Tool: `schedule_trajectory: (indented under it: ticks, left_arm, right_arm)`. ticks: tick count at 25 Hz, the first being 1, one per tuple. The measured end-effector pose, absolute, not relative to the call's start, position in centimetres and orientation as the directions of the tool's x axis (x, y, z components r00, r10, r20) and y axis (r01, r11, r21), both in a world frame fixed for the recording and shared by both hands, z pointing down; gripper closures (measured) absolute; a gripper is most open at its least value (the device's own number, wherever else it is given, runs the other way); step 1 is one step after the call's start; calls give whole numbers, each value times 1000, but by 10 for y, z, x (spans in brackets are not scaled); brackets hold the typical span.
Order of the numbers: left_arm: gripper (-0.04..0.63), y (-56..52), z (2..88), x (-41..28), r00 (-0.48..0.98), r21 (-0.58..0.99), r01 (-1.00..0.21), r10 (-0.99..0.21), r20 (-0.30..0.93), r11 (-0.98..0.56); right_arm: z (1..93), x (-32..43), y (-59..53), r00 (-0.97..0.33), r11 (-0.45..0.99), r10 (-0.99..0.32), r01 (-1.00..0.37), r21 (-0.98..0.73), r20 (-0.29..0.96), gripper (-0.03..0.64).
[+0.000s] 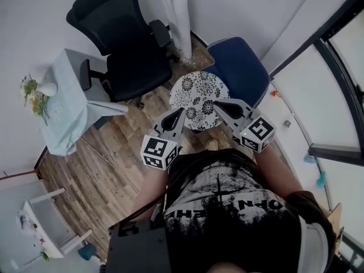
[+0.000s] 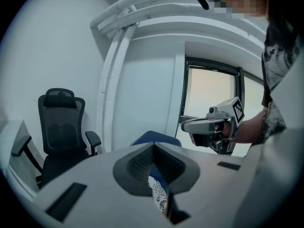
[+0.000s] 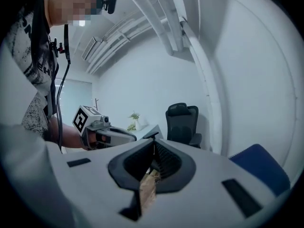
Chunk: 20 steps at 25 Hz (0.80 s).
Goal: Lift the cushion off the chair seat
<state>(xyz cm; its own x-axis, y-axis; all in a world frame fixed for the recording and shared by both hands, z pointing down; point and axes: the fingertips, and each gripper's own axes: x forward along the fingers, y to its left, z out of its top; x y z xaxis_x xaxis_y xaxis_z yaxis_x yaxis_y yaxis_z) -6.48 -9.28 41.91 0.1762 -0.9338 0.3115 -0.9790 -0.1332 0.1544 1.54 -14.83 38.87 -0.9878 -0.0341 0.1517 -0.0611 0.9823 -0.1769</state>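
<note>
Fingers pressed together on both sides, nothing caught between them: the left gripper (image 2: 153,147) is empty, and so is the right gripper (image 3: 153,144). Seen from overhead, their tips hang over the near edge of the round floral cushion (image 1: 199,98), one towards its left side, one towards its right; whether either touches it I can't tell. The cushion lies flat on the seat of the blue chair (image 1: 242,67), not yet lifted. A black office chair (image 1: 122,44) stands just beside on the wooden floor (image 1: 108,169), next to a cloth-covered surface (image 1: 71,112) carrying a vase of flowers (image 1: 46,89).
</note>
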Motion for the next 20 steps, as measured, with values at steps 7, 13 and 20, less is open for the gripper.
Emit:
schedule_trajectory:
  ticks: [7,13,20]
  left_arm:
    - [581,-104,423,-66,106,147,-987,-939,327,-60]
    - [581,-112,429,-79,102,152,-987,-936,338,-53]
    - [581,-126,431,-107,149,151,-983,-931,334,-104]
  right_arm:
    - [394,7,-164,-986,988,50,26,-150,159,600]
    - [398,-9,-174,-985,987,63,38,-154,162,600]
    - [401,-35,-185,-986,989,13,-12,-146,169,600]
